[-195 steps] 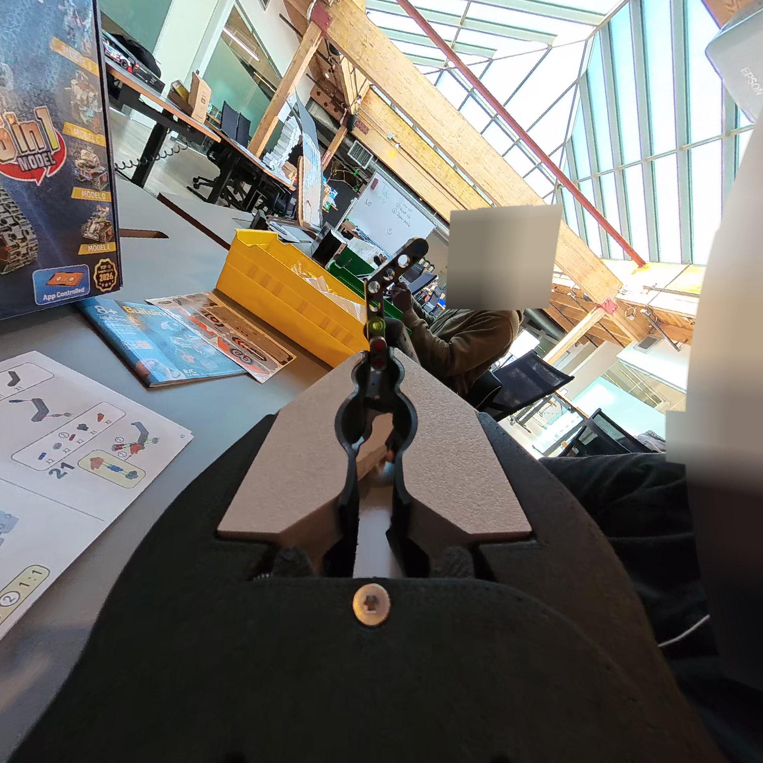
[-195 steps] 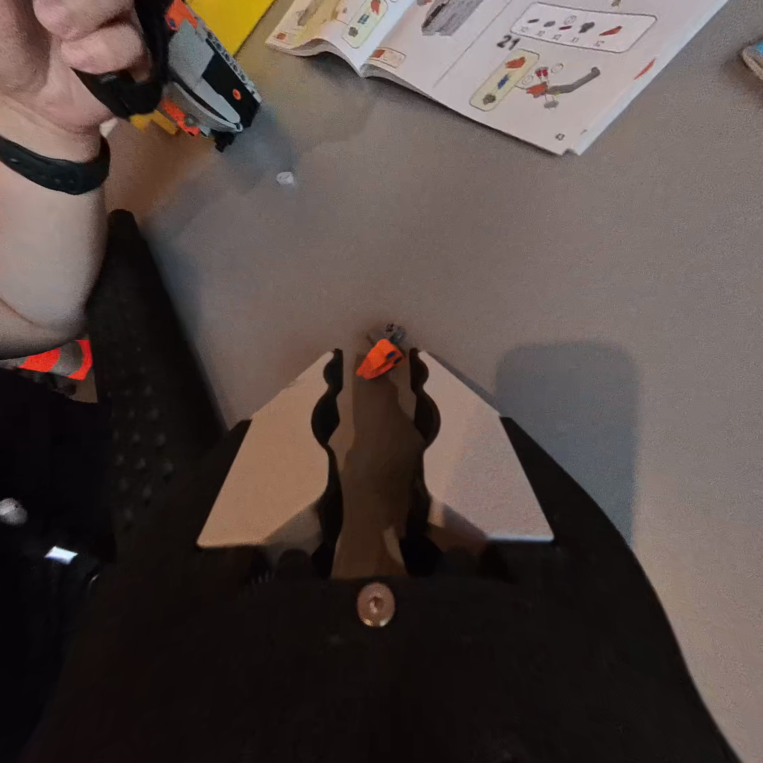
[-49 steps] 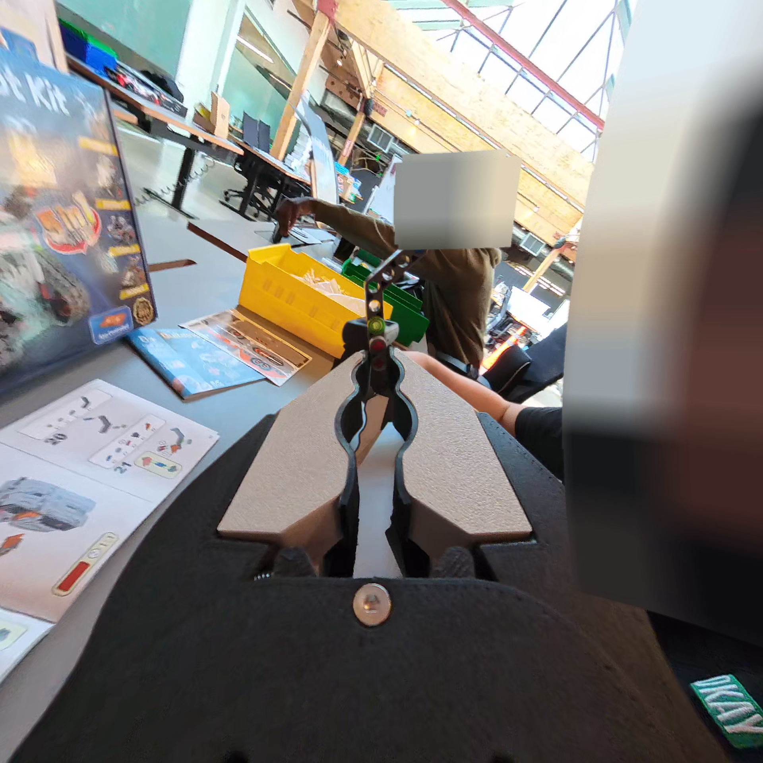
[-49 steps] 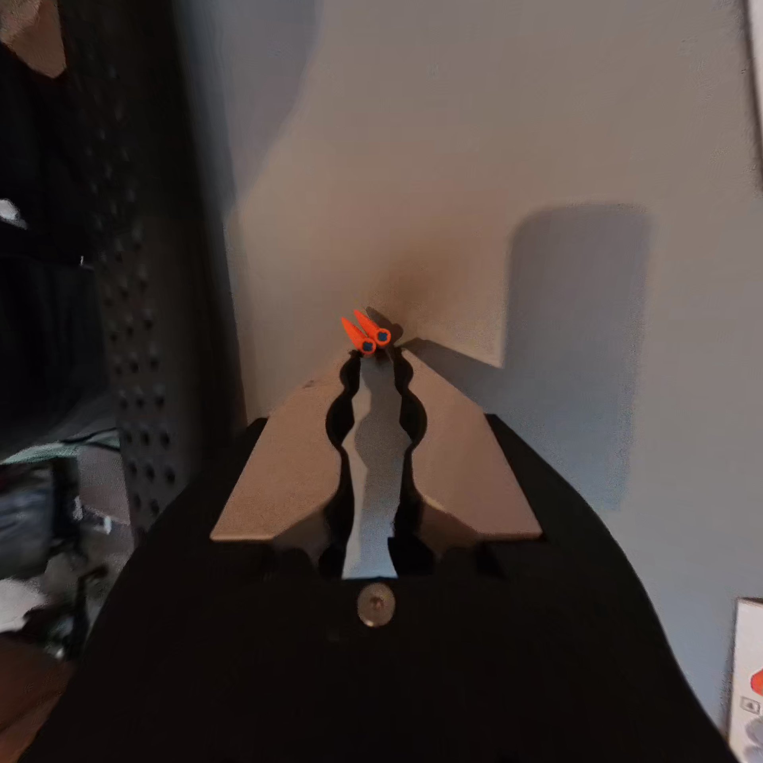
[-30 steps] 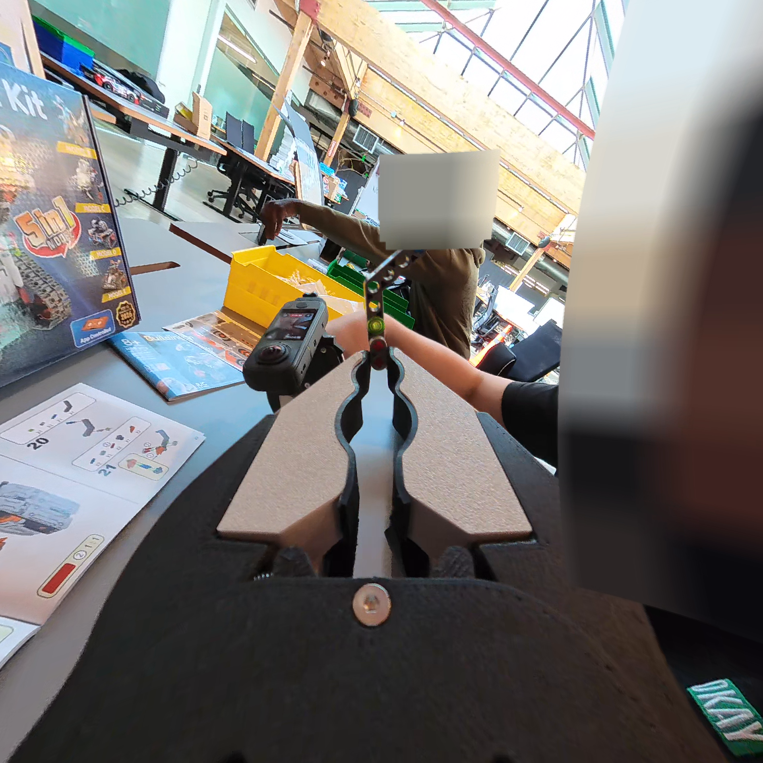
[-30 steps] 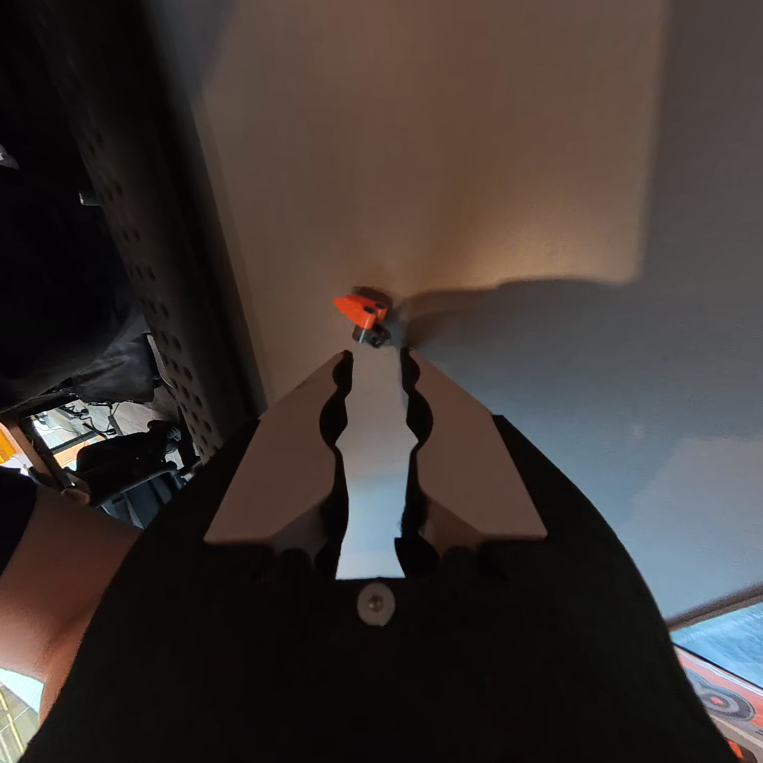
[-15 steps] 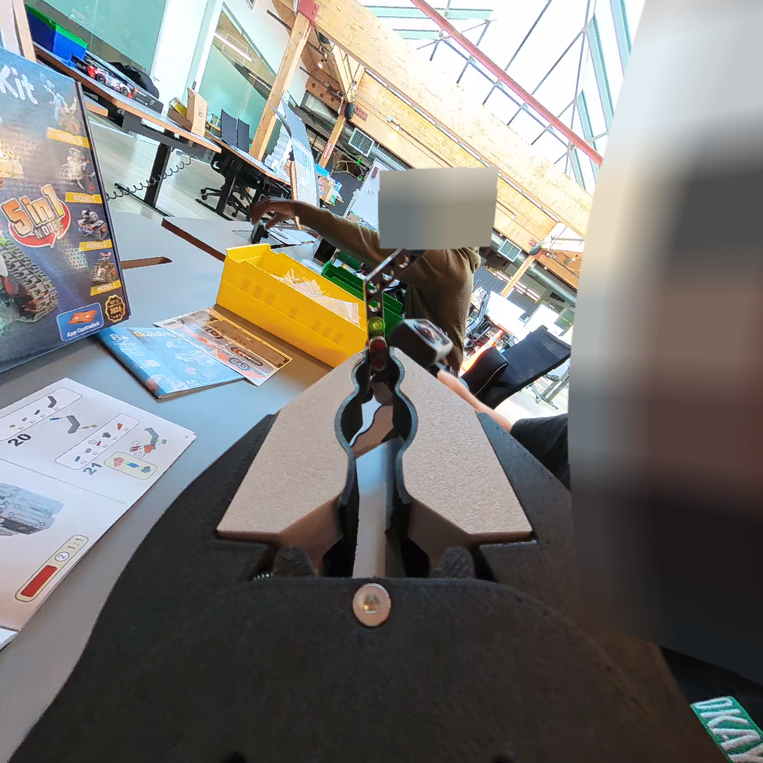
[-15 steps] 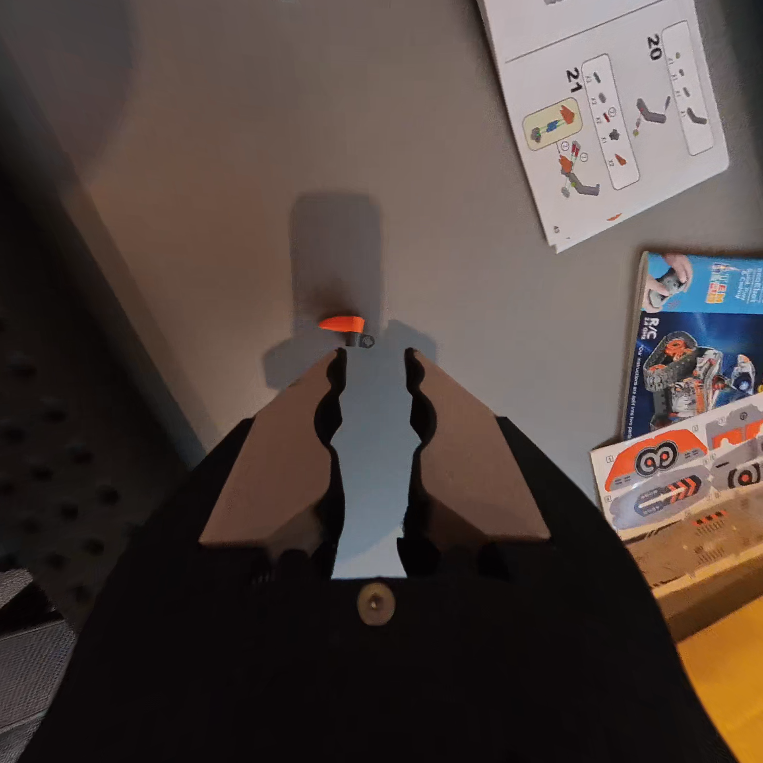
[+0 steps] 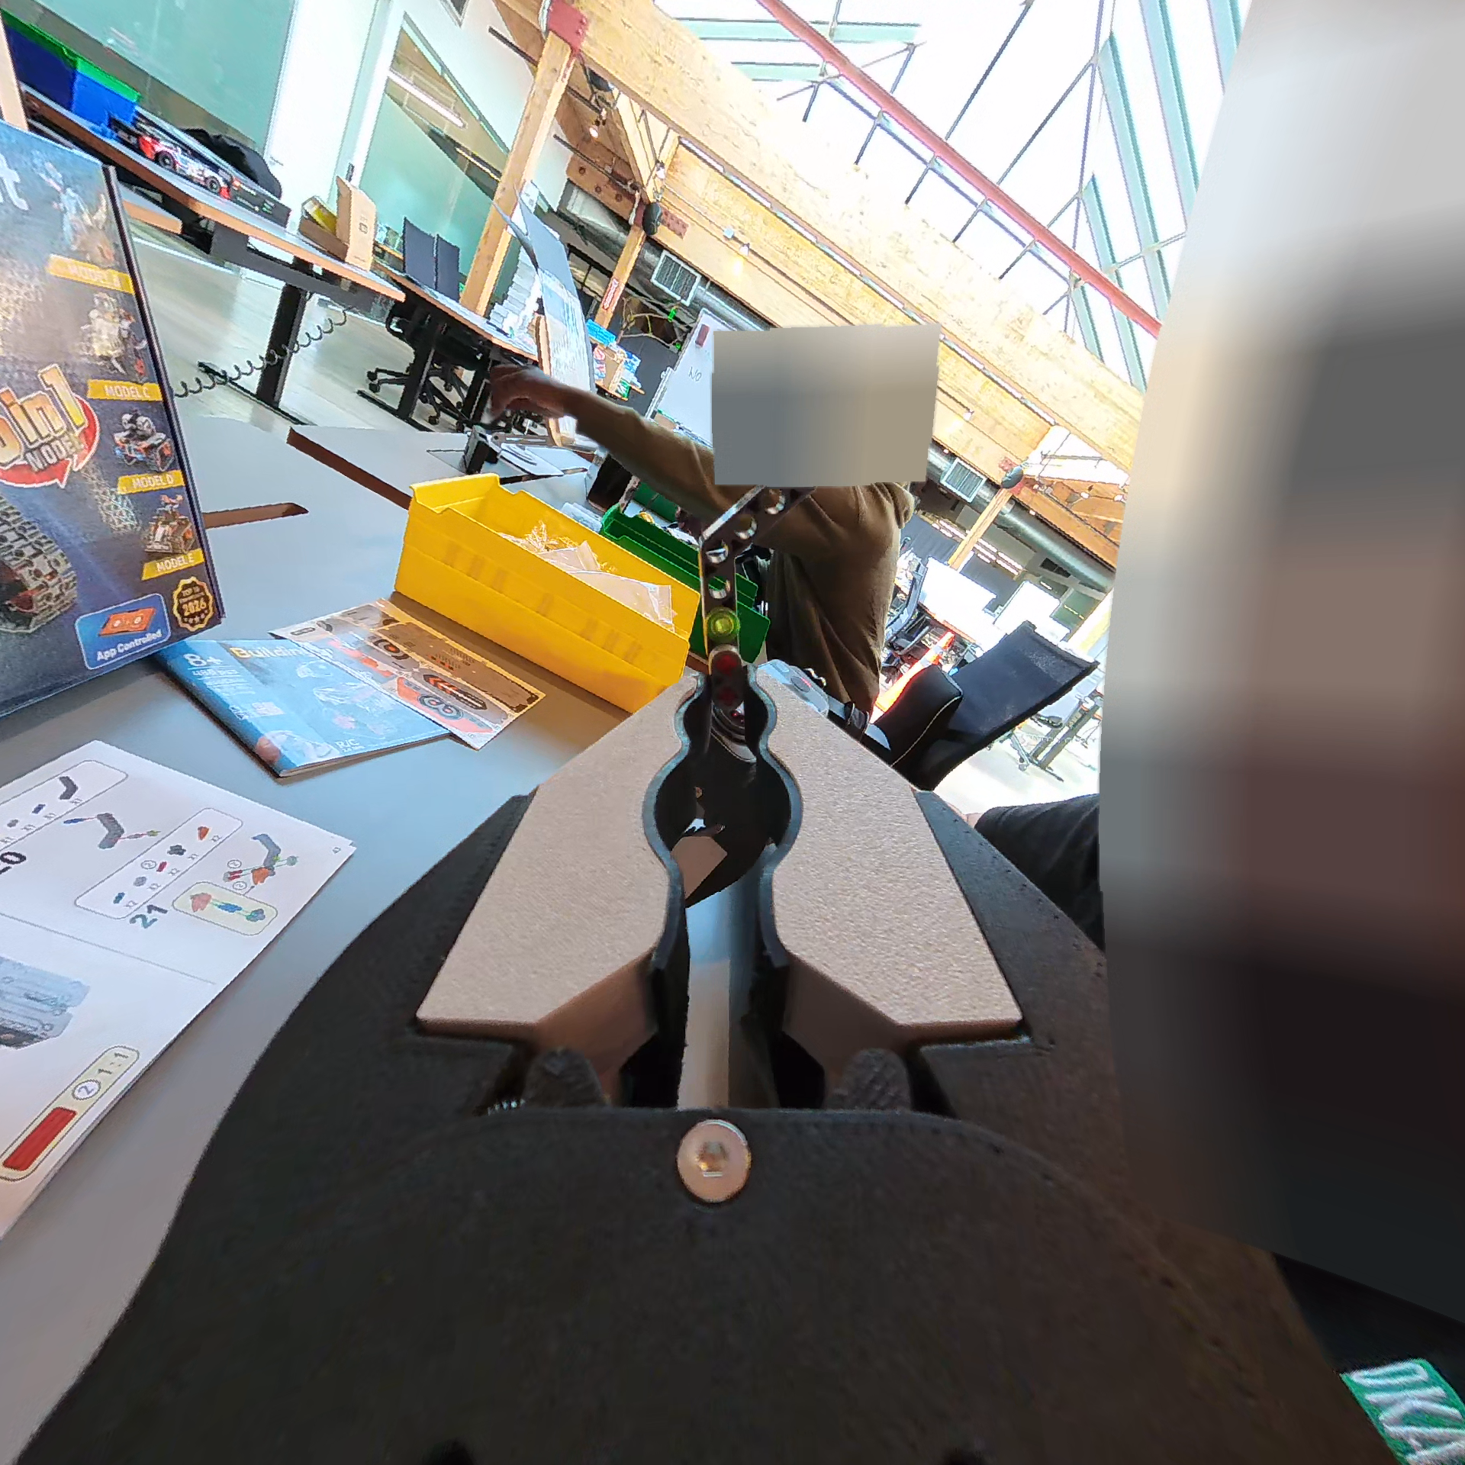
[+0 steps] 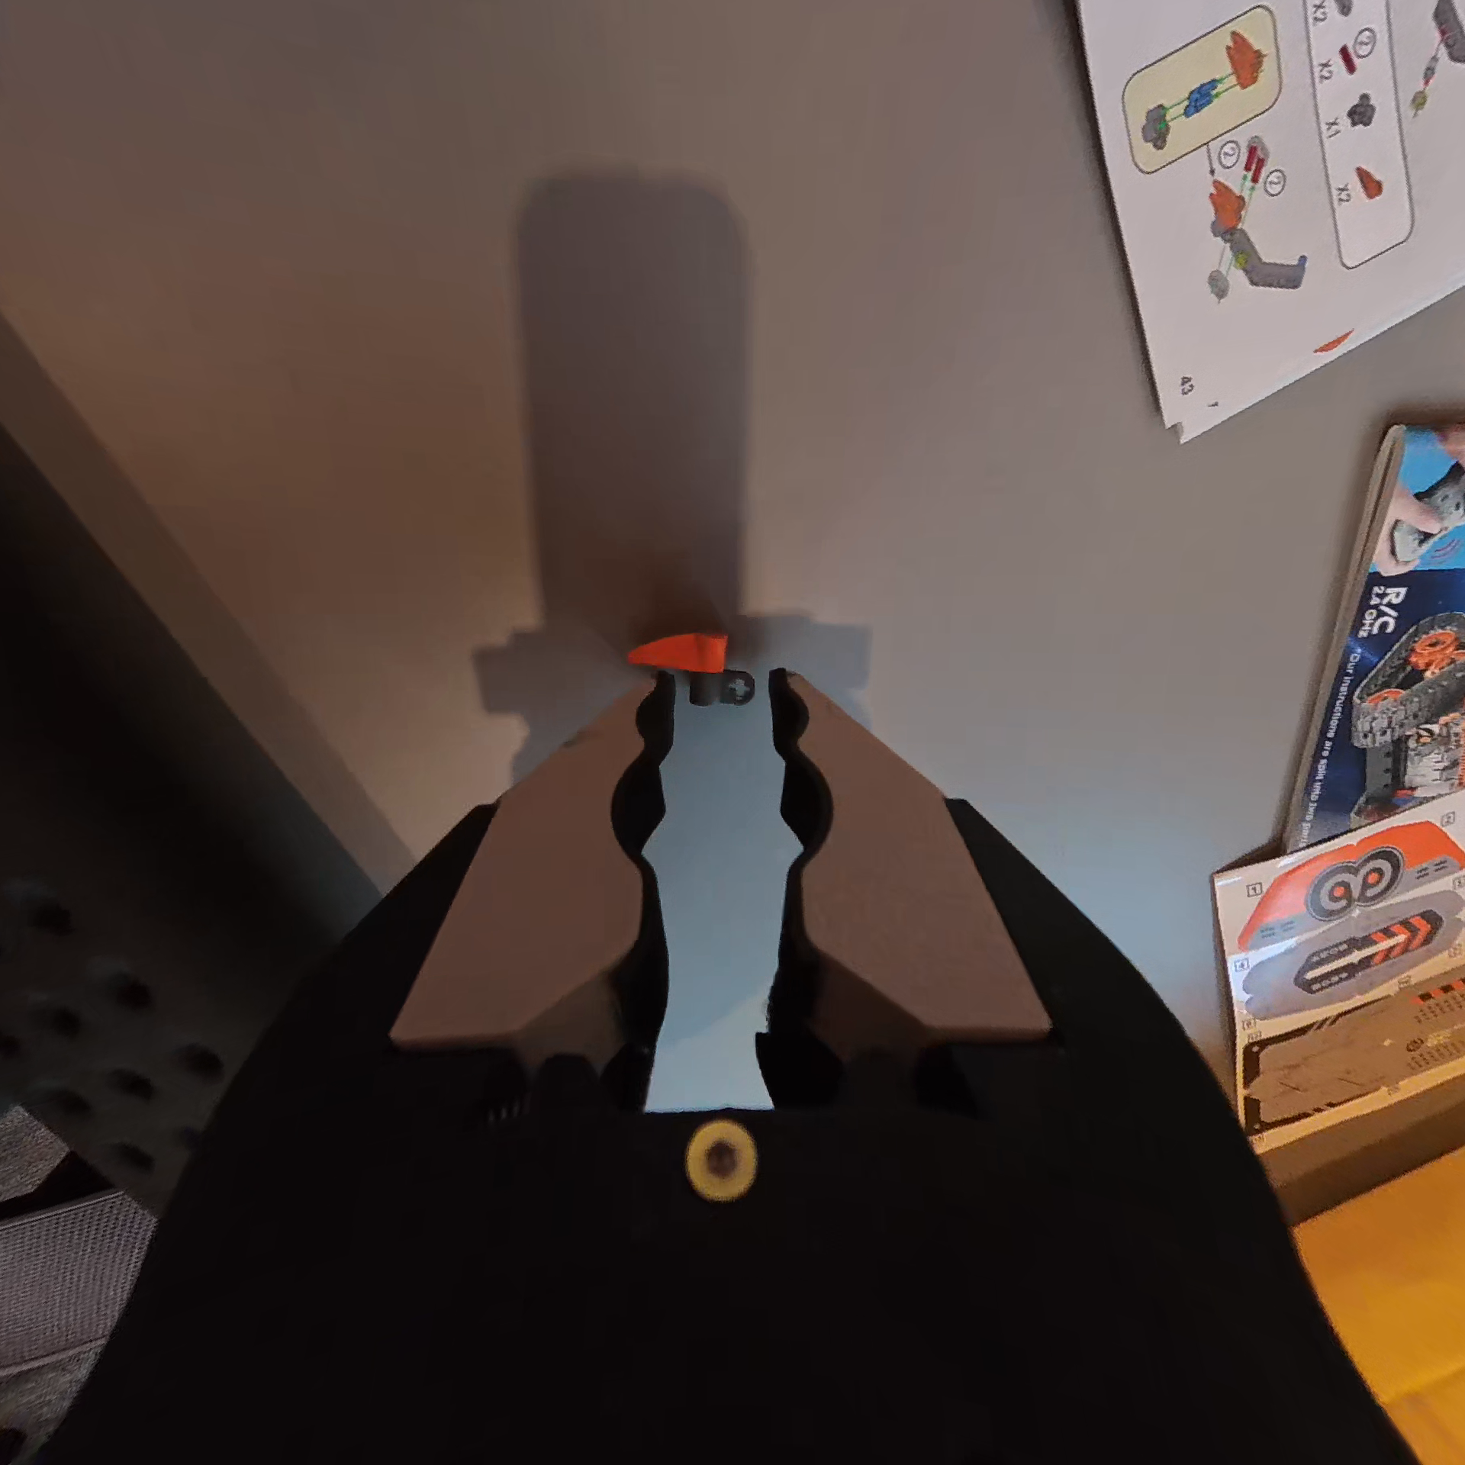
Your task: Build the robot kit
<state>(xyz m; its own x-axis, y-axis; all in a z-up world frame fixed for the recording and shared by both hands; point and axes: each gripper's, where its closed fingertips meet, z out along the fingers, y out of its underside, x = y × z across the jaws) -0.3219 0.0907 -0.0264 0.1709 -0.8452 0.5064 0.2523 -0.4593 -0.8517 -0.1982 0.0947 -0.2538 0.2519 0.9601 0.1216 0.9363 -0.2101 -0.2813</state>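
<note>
My left gripper (image 9: 725, 690) is shut on the lower end of a dark angled beam (image 9: 717, 571). The beam stands up from the fingertips and carries a green pin (image 9: 721, 624) and a red pin (image 9: 725, 659). My right gripper (image 10: 721, 686) points down at the grey table (image 10: 951, 476). It holds a small grey connector (image 10: 717, 688) with an orange claw-shaped piece (image 10: 682, 652) at its fingertips, above the table. The jaws stand narrowly apart around the connector.
In the left wrist view are a yellow bin (image 9: 539, 602), a green bin (image 9: 658, 547), a kit box (image 9: 79, 444), a booklet (image 9: 293, 705), a sticker sheet (image 9: 428, 674) and an instruction sheet (image 9: 143, 888). A person (image 9: 824, 587) sits beyond. The table edge (image 10: 238, 674) runs at the left of the right wrist view.
My right gripper has swung and turned over the table with the orange piece still at its tips; the booklet and sticker sheet now show closer. My left gripper has stayed nearly still.
</note>
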